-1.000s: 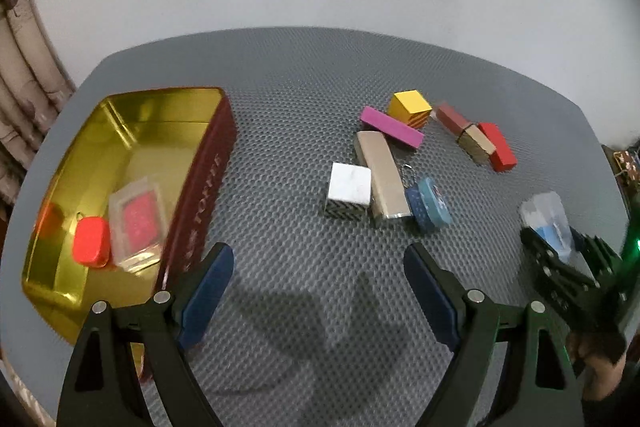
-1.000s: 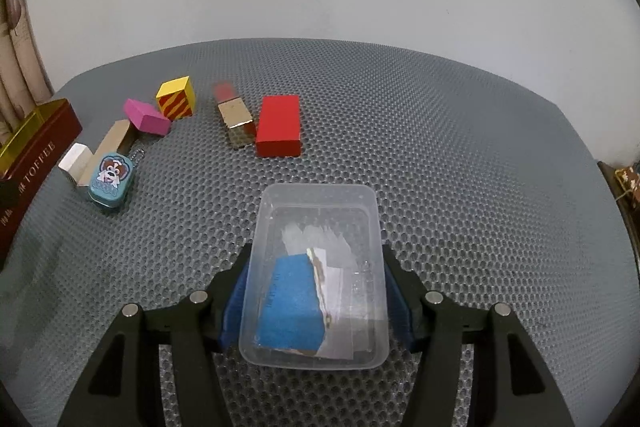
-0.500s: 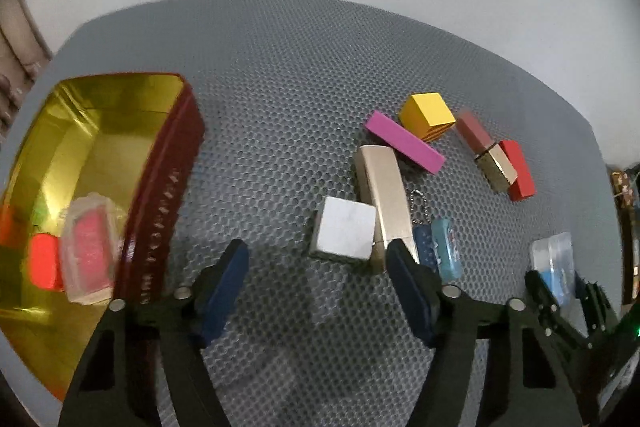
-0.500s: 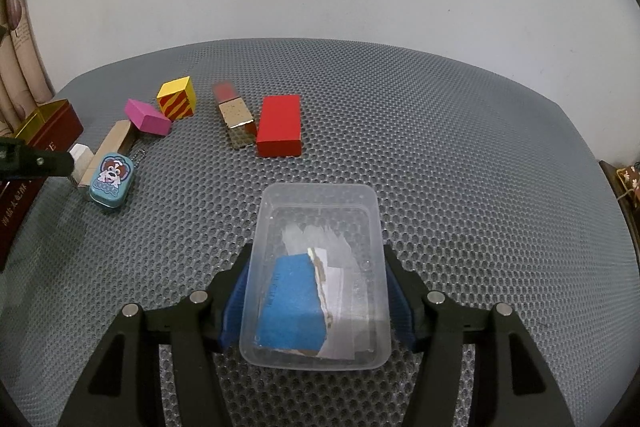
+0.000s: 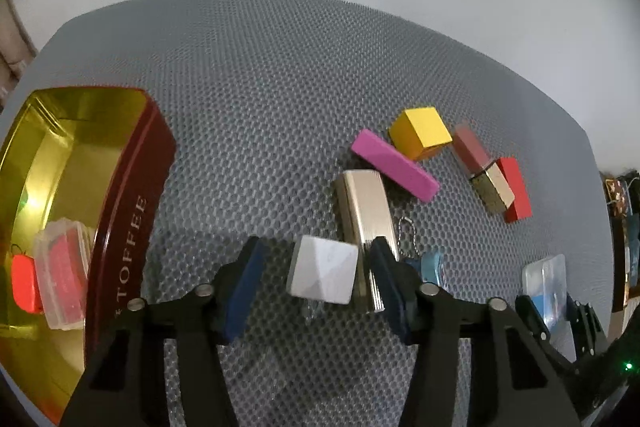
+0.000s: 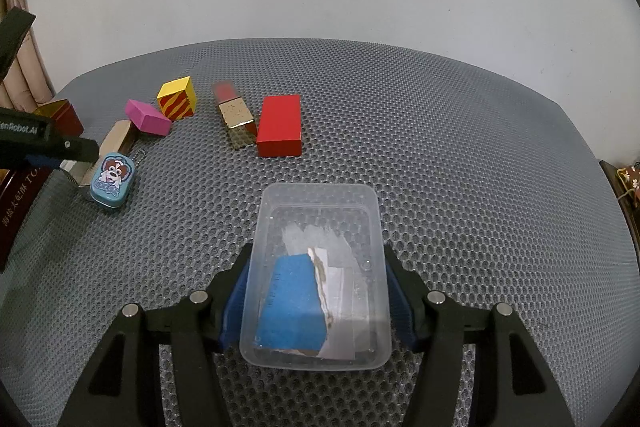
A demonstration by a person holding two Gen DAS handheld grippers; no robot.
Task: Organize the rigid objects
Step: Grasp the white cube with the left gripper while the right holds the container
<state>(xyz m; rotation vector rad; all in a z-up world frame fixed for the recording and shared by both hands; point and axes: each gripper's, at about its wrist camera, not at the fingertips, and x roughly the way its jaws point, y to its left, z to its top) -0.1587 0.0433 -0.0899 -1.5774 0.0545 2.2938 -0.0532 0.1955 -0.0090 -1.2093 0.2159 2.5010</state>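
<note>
My left gripper [image 5: 316, 279] is open, its fingers either side of a white block [image 5: 323, 274] lying on the grey mat, not closed on it. A gold box [image 5: 366, 223] lies against the block's right side. My right gripper [image 6: 318, 297] is shut on a clear plastic box [image 6: 316, 279] with a blue card inside; the box rests on the mat. The open gold and red toffee tin [image 5: 116, 211] at the left holds a red case and a clear box with a red insert [image 5: 62, 283].
On the mat lie a pink block [image 5: 394, 165], a yellow cube [image 5: 420, 133], a red and gold stick [image 5: 482, 171], a red block [image 6: 280, 131] and a blue dog tin [image 6: 113, 179]. The left gripper shows at the right wrist view's left edge [image 6: 44, 147].
My left gripper has moved forward and right, from near the tin to around the white block, and its fingers have narrowed. The right gripper and clear box have stayed still.
</note>
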